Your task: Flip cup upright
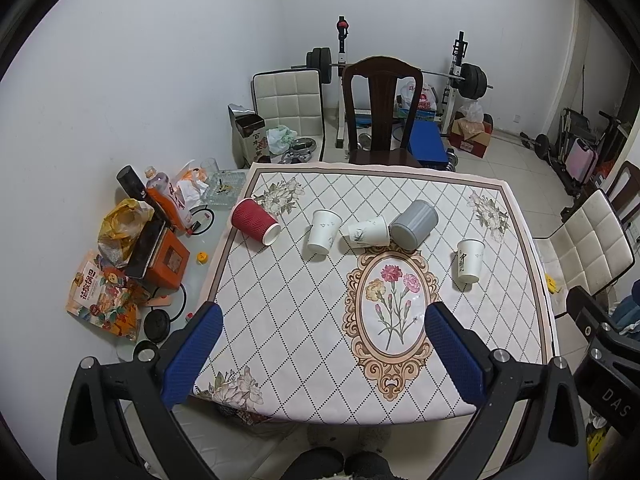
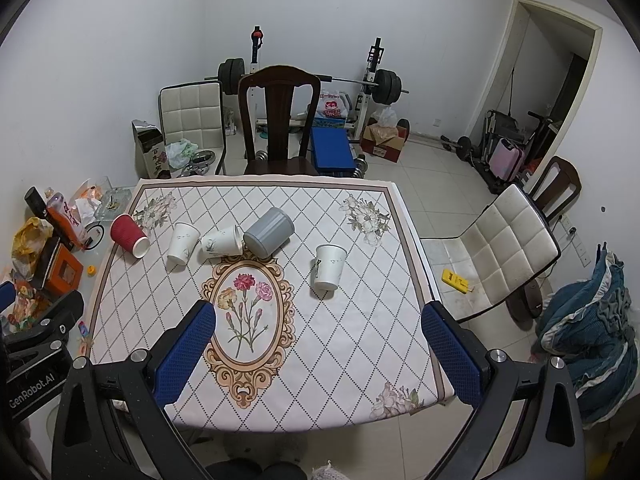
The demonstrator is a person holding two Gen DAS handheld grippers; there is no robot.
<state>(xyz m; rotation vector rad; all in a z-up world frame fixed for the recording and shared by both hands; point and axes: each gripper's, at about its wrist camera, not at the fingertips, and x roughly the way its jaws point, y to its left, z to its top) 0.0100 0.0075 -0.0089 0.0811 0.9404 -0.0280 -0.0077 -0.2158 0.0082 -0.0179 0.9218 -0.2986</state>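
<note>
Several cups lie on their sides on the patterned tablecloth [image 1: 304, 344]: a red ribbed cup [image 1: 254, 221] [image 2: 129, 235] at far left, a white paper cup [image 1: 323, 232] [image 2: 182, 241], another white cup [image 1: 368, 232] [image 2: 222, 241], a grey cup [image 1: 414, 224] [image 2: 269, 232], and a white cup [image 1: 469, 260] [image 2: 329, 266] apart on the right. My left gripper [image 1: 322, 354] is open and empty, high above the table's near edge. My right gripper [image 2: 318, 354] is open and empty, likewise held back from the cups.
A dark wooden chair [image 1: 382, 112] stands at the table's far side, a white padded chair [image 2: 500, 248] at the right. Snack bags, bottles and boxes [image 1: 132, 256] crowd a glass side table at left. A barbell rack [image 1: 400, 76] stands behind.
</note>
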